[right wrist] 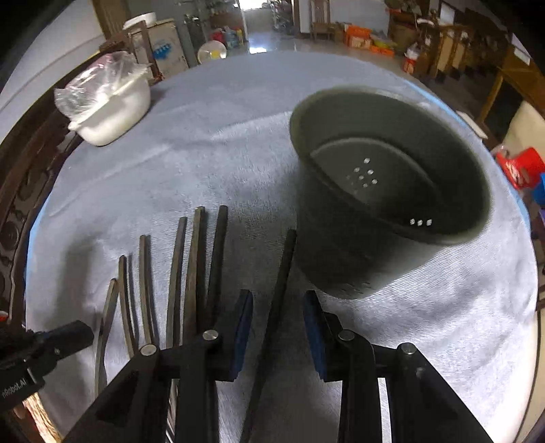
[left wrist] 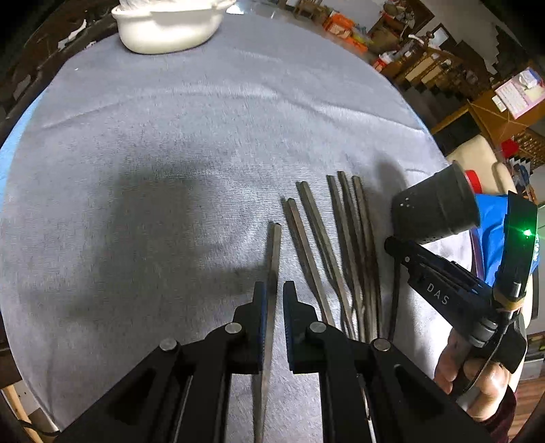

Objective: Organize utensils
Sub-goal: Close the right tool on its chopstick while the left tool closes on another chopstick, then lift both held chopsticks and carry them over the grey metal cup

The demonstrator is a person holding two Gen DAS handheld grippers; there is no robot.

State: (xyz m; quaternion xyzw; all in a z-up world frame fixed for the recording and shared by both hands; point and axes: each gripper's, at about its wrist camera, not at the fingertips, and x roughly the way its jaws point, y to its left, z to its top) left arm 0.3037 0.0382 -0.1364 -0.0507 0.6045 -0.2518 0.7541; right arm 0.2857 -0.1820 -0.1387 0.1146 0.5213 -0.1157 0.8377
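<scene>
My left gripper (left wrist: 272, 289) is shut on one dark chopstick (left wrist: 274, 252) that points away over the grey cloth (left wrist: 170, 136). Several more chopsticks (left wrist: 340, 245) lie fanned out just to its right; the right wrist view shows these chopsticks (right wrist: 190, 272) too. My right gripper (right wrist: 277, 300) is open, and a single chopstick (right wrist: 284, 265) runs between its pads without touching them. Just beyond its right finger, a dark perforated holder cup (right wrist: 391, 191) is tipped with its mouth toward the camera and looks blurred. In the left wrist view the cup (left wrist: 432, 208) is above the right gripper (left wrist: 396, 247).
A white bowl (left wrist: 167, 27) stands at the far edge of the round table; the right wrist view shows plastic wrap on this bowl (right wrist: 109, 109). A hand (left wrist: 477, 385) holds the right gripper's handle. Chairs, wooden furniture and boxes surround the table.
</scene>
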